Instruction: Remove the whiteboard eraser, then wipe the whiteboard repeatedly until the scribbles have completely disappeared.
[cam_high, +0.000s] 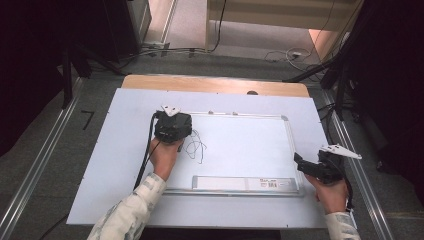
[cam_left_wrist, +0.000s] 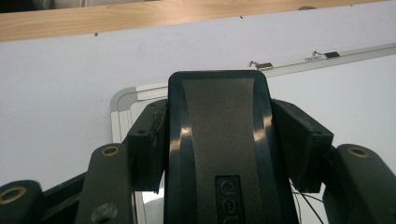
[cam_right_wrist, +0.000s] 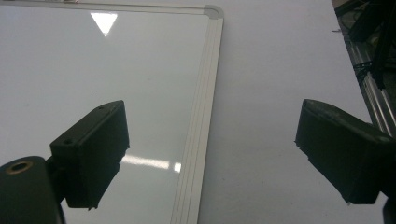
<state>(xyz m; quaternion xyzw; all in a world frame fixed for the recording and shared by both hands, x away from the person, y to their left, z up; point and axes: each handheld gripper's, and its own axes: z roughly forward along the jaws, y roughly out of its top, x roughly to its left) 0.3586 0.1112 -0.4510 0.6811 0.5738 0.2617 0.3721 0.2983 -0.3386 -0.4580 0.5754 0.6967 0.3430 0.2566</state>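
Your left tool (cam_high: 172, 127) grips the eraser (cam_left_wrist: 217, 149) flat over the scribble (cam_high: 195, 146), ready to wipe; right tool (cam_right_wrist: 210, 154) waits wide open, empty.

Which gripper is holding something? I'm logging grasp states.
The left gripper: its jaws are shut on a black whiteboard eraser over the whiteboard. The right gripper is open and holds nothing, at the board's right edge.
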